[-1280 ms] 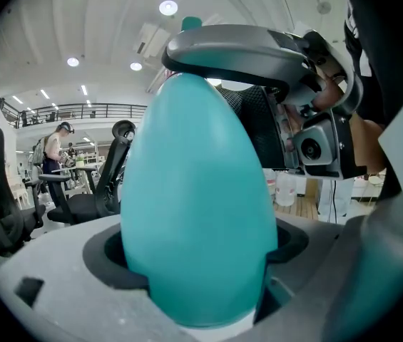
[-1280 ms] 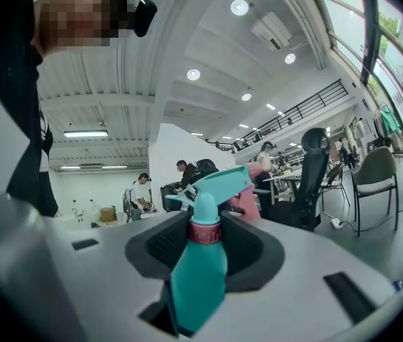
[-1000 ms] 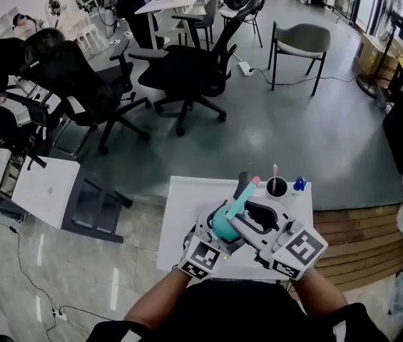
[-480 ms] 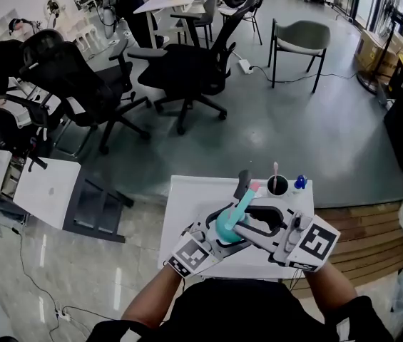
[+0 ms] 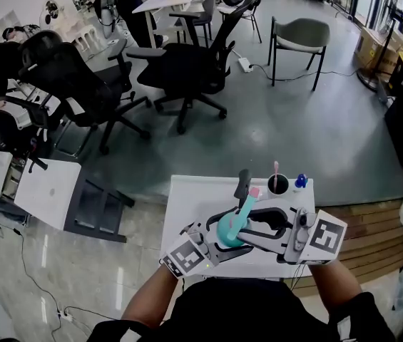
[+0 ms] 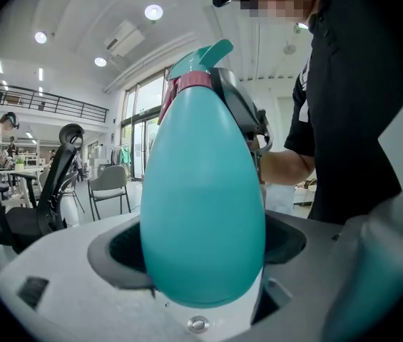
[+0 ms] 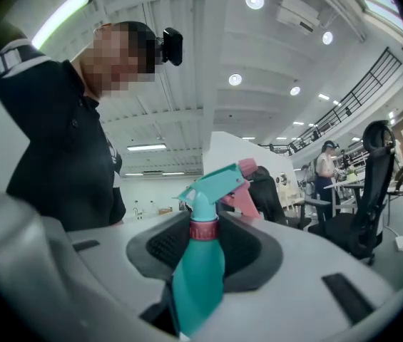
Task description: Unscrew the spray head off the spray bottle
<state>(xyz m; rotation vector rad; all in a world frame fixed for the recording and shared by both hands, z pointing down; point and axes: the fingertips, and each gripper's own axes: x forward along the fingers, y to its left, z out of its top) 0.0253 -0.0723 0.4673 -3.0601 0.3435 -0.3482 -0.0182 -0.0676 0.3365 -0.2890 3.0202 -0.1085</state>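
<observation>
A teal spray bottle (image 5: 227,231) is tilted above the white table (image 5: 187,199), its spray head (image 5: 249,197) pointing away from me. My left gripper (image 5: 221,235) is shut on the bottle's fat body (image 6: 202,212), which fills the left gripper view. My right gripper (image 5: 243,217) comes in from the right and is shut on the red collar (image 7: 203,229) at the neck. Above the collar, the teal spray head (image 7: 214,182) with its pink trigger (image 7: 242,194) stands clear of the jaws. The bottle's base is hidden inside the left jaws.
A black cup (image 5: 277,186) holding a stick, a small blue item (image 5: 299,183) and a dark upright object (image 5: 242,183) stand at the table's far edge. Black office chairs (image 5: 180,70) fill the floor beyond. A wooden platform (image 5: 361,226) lies to the right.
My right gripper has swung its marker cube out to the right while holding the neck. The left gripper's cube has shifted left and down. The bottle stays between them.
</observation>
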